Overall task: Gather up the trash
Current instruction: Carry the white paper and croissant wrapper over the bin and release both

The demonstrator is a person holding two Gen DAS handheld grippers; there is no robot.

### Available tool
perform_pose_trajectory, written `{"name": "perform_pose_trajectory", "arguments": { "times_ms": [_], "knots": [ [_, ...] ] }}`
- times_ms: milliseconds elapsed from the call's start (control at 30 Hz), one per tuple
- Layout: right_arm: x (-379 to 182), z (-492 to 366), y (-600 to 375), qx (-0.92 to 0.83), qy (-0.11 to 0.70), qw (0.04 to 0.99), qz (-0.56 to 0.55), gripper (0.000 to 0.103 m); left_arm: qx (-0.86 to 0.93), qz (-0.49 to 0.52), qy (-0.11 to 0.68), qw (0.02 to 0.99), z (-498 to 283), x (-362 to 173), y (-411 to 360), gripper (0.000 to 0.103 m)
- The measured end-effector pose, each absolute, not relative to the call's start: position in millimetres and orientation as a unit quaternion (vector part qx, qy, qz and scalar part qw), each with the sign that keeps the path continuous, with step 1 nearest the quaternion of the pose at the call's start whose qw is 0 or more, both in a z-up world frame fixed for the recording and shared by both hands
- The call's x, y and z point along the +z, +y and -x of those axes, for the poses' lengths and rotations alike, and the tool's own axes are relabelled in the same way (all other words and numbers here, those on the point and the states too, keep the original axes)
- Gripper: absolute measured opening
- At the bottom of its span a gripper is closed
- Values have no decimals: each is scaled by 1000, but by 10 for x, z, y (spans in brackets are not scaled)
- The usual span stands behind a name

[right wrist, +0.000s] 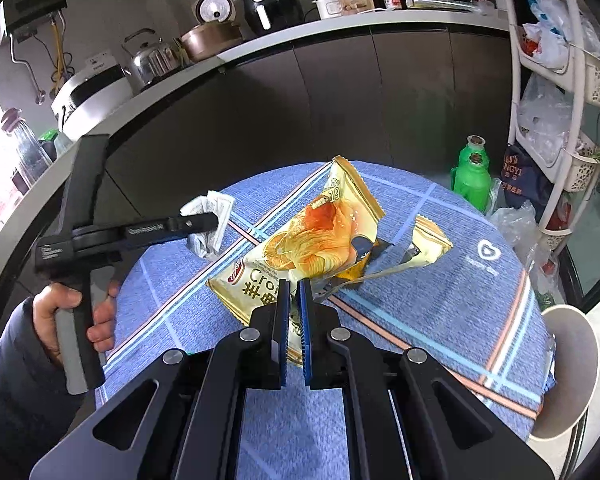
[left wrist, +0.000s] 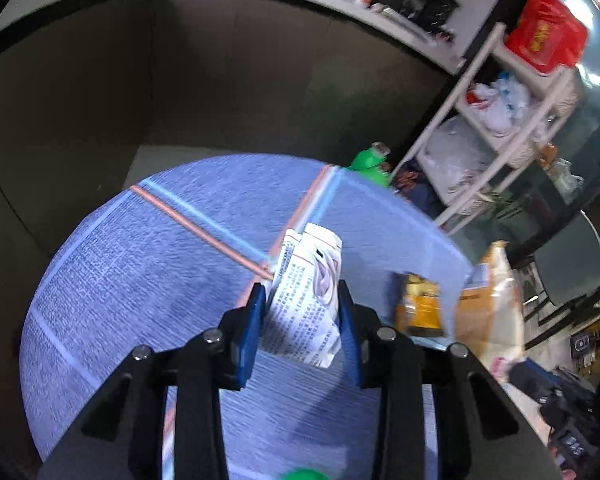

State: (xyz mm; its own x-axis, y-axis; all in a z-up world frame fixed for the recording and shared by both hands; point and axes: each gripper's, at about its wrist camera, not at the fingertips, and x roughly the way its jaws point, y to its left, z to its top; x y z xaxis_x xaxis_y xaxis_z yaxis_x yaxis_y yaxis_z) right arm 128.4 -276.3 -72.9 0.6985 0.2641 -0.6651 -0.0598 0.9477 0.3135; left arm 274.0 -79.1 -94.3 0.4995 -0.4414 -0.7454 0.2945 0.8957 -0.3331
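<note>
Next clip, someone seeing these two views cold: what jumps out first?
Probably the yellow croissant wrapper, pinched at its near edge by the right tongs over the blue striped tablecloth. Next, the crumpled printed paper clamped in the left tongs to the wrapper's left. Behind the table stand two green bottles.

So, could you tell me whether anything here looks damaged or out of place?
The yellow wrapper in the right gripper is torn open, its flap sticking out sideways. The left gripper holds a crumpled printed paper. Both are trash above the blue cloth; nothing is spilled.
</note>
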Motion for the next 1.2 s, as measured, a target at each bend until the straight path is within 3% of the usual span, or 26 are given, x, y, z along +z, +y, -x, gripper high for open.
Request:
{"name": "perform_pose_trajectory", "arguments": {
  "times_ms": [467,1200],
  "knots": [
    [-614,-388,-3423,22,350,921,-168,5,-325,24,400,857,-1770,-263,-1670,36],
    [-1539,377,-5009,-121,372,877,-280,5,-458,-84,435,771,-1279,-597,-3785,36]
  ]
}}
